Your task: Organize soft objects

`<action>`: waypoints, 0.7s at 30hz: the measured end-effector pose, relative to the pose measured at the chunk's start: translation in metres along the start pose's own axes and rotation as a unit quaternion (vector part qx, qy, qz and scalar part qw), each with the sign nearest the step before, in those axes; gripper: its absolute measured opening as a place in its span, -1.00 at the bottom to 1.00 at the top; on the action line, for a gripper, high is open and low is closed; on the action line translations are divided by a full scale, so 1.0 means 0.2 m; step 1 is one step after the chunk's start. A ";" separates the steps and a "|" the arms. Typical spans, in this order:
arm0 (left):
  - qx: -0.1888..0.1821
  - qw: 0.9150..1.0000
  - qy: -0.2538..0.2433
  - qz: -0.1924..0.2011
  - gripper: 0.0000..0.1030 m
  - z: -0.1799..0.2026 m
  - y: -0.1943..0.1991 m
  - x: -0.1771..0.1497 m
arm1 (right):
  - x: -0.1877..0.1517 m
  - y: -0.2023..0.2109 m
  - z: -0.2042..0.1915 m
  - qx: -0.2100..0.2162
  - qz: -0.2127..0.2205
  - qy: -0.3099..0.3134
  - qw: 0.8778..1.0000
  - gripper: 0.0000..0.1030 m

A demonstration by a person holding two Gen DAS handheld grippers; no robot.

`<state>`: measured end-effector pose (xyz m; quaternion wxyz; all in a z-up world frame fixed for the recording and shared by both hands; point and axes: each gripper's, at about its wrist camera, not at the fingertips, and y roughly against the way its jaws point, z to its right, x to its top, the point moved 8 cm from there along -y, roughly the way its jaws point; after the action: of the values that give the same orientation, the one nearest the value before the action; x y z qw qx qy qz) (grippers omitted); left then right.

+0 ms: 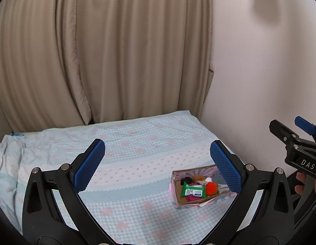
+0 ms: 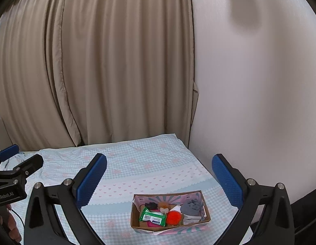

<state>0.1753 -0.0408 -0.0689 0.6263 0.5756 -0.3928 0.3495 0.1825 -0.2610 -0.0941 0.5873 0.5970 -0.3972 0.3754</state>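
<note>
Both tools were raised above the bed point(image 2: 137, 163) and both stood wide apart with nothing between the blue pads. The left tool point(image 1: 158, 163) filled the lower part of the left view, and the right tool point(image 2: 160, 177) filled the lower part of the right view. The soft objects were already together in the cardboard box point(image 2: 135, 214), at the lower middle of the right view and at the lower right of the left view. Inside it lay a green packet point(image 2: 153, 217), an orange pompom point(image 2: 174, 218), a grey cloth point(image 2: 191, 207), a small brown toy point(image 2: 163, 205) and something black point(image 2: 150, 205); a pink item showed under the packet.

No soft thing was seen on the sheet outside the box, so the work seemed near its end, or a tidy arrangement inside the box was the step in hand. To do it well, I judge the right tool should come down straight over one item, close gently on its middle, and not push the thin box wall. The left tool could steady the box at its near edge, because the box is light and the sheet may let it slide.
</note>
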 end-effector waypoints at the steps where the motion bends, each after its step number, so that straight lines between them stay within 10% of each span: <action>1: 0.001 1.000 0.000 0.001 0.99 0.00 0.00 0.00 | 0.00 0.00 0.00 0.000 0.000 0.000 1.000 0.99; 21: -0.002 1.000 0.002 0.002 0.99 0.01 0.03 -0.01 | 0.01 0.01 0.01 -0.001 0.000 0.004 1.000 0.99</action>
<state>0.1679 -0.0413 -0.0684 0.6276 0.5728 -0.3932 0.3513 0.1810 -0.2633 -0.0904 0.5897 0.5949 -0.3949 0.3773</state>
